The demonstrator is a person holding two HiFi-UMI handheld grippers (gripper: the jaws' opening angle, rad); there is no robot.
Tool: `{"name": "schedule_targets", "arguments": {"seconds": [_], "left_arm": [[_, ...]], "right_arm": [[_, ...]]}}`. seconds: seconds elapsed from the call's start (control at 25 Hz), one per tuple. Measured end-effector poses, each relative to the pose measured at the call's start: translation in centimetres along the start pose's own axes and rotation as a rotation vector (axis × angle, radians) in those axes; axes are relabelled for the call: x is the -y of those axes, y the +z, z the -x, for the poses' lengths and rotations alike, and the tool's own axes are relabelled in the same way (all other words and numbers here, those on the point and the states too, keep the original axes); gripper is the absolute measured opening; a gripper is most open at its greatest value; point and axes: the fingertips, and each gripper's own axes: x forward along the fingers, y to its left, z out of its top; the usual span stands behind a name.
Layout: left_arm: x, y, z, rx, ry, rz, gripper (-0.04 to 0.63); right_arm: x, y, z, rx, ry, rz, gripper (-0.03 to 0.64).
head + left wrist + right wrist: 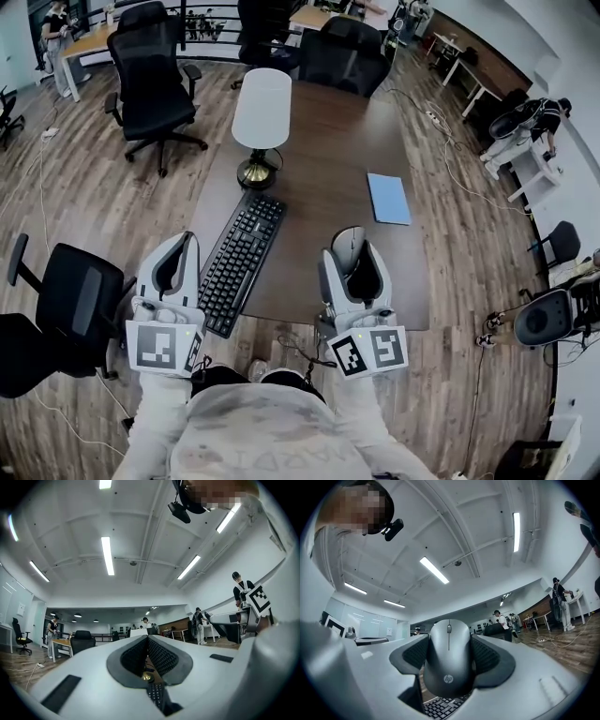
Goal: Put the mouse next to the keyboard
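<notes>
Open table (319, 211) right of the keyboard (242, 262).
You have bare wood between the keyboard and the blue notebook (388, 198); the lamp (261, 117) stands just beyond the keyboard's far end, closing that side.

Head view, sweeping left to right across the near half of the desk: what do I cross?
In order: left gripper, jaws shut and empty → long black keyboard → right gripper, jaws shut on the dark grey computer mouse → flat light-blue rectangular pad.

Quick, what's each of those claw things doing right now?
Left gripper: closed, nothing between its jaws.
Right gripper: closed on the mouse.
</notes>
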Motion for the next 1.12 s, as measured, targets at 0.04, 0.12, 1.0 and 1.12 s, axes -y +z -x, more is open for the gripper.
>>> {"name": "schedule_targets", "arguments": {"seconds": [0.04,0.12,1.0,1.12], "left_arm": [[-0.1,-0.2,0.0,-0.004,0.002,-0.002,0.006],[-0.5,-0.2,-0.3,-0.01,0.008,-0.003,0.006],[-7.2,-1.6,-6.9,-0.051,-0.127,0.038,0.006],[-7.8,-2.2,-7.6,-0.053,-0.153,0.047,0.006]], "right_arm": [[0.1,-0.2,-0.1,-0.002,-0.001,-0.004,0.298],[0.2,-0.5,-0.6,-0.01,-0.002,-0.011,0.299],[-0.2,-4.9,-6.5,-0.112,-0.197,-0.068,0.298],[-0.1,-6.0,-6.8,-0.132,-0.236,-0.076,0.298]]}}
